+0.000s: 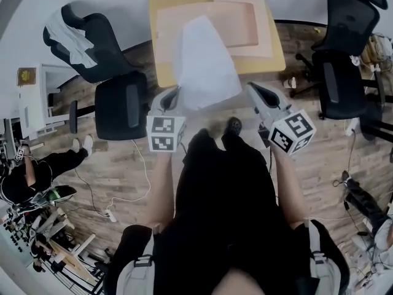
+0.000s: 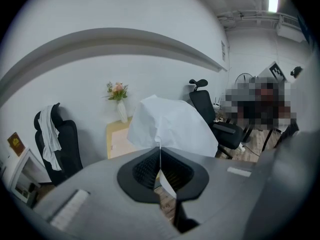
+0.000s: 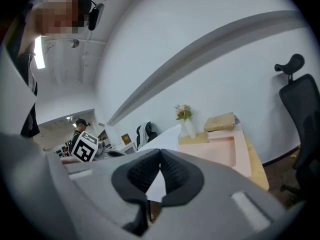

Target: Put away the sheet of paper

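Note:
A white sheet of paper (image 1: pixel 206 60) hangs in the air over the near edge of a light wooden table (image 1: pixel 277 59). My left gripper (image 1: pixel 177 92) is shut on the sheet's lower left edge. In the left gripper view the thin edge runs between the closed pads (image 2: pixel 172 171), and the sheet (image 2: pixel 172 126) billows up beyond them. My right gripper (image 1: pixel 252 86) is beside the sheet's lower right corner, slightly apart from it. Its jaws (image 3: pixel 160 152) are shut, pad against pad, and I see nothing pinched between them. The paper (image 3: pixel 162 141) shows behind them.
A pink tray (image 1: pixel 245 23) lies on the table, with a flower vase (image 2: pixel 120 106) and a tan box (image 3: pixel 220 122) at the far edge by the wall. Black office chairs stand to the left (image 1: pixel 120 106) and right (image 1: pixel 344 72). A person (image 1: pixel 27 174) is at the far left; cables lie on the floor.

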